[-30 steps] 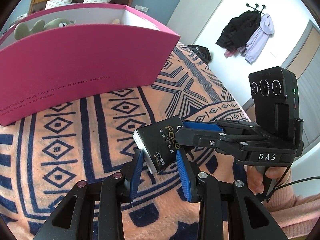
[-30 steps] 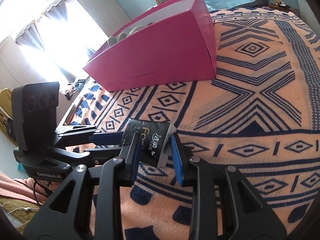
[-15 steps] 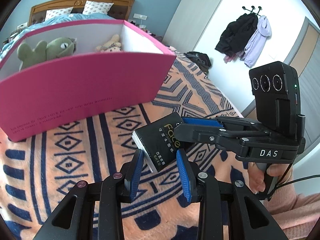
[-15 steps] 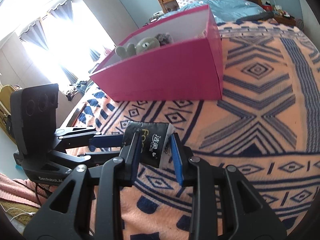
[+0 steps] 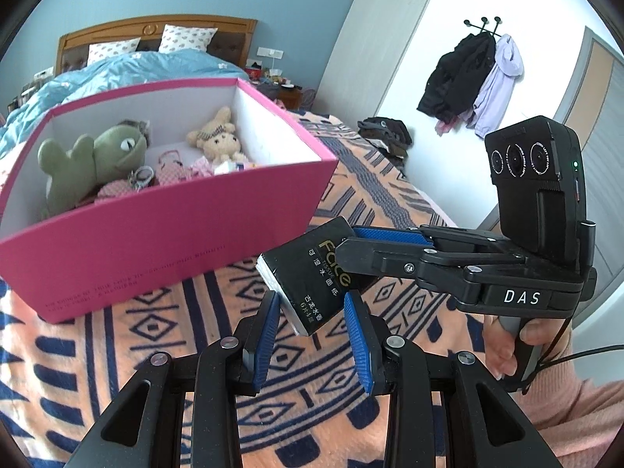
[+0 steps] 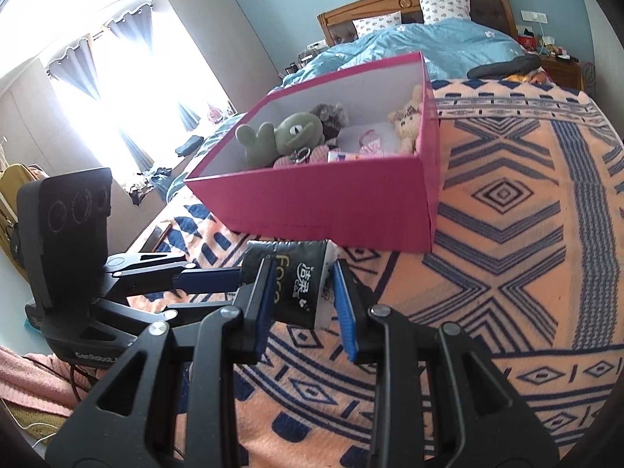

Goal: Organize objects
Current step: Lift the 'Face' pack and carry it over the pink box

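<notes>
A black pack of face tissues hangs in the air above the patterned blanket, just in front of the pink box. Both grippers are shut on it. My left gripper pinches its near end between blue pads. My right gripper holds the pack from the right side; it also shows in the left wrist view. The left gripper also shows in the right wrist view. The pink box is open on top.
Inside the box lie a green plush frog, a beige plush bunny and small pink items. An orange and navy blanket covers the bed. Behind are a blue duvet, pillows and a headboard. Coats hang on the wall.
Both grippers have lifted the tissue pack higher. The view now looks down into the pink box, whose contents were mostly hidden a second ago.
</notes>
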Available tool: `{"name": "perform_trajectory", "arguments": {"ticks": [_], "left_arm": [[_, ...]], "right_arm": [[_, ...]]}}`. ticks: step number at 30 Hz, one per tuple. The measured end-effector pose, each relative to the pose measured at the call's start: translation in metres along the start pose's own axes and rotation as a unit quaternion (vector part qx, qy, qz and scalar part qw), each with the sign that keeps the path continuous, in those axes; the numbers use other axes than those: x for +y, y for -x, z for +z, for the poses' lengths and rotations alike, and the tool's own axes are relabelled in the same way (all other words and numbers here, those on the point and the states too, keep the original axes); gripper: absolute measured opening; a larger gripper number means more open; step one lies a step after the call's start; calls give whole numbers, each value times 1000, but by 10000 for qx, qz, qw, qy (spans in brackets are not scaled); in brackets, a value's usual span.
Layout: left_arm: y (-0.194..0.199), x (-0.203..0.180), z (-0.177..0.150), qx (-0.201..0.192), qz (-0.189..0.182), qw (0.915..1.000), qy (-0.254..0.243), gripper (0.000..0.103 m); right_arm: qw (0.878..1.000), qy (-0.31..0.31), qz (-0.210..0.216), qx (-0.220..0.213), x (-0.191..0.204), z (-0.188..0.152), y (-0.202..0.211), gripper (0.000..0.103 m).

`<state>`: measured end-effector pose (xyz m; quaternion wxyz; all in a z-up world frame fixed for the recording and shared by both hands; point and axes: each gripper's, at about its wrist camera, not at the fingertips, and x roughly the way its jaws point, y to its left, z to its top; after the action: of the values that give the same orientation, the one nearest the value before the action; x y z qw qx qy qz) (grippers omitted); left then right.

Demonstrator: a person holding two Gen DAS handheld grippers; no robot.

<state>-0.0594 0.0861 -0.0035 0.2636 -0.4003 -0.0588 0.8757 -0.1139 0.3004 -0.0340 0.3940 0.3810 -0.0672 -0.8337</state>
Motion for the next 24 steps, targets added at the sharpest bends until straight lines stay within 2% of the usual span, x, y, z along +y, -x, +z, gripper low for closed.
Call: {"name": "perform_trajectory", "arguments": {"ticks": [24], "left_arm": [[9, 6, 33, -288, 104, 9995, -124, 34]], "right_arm": [[9993, 241, -49, -289, 6, 39, 5, 33]]}}
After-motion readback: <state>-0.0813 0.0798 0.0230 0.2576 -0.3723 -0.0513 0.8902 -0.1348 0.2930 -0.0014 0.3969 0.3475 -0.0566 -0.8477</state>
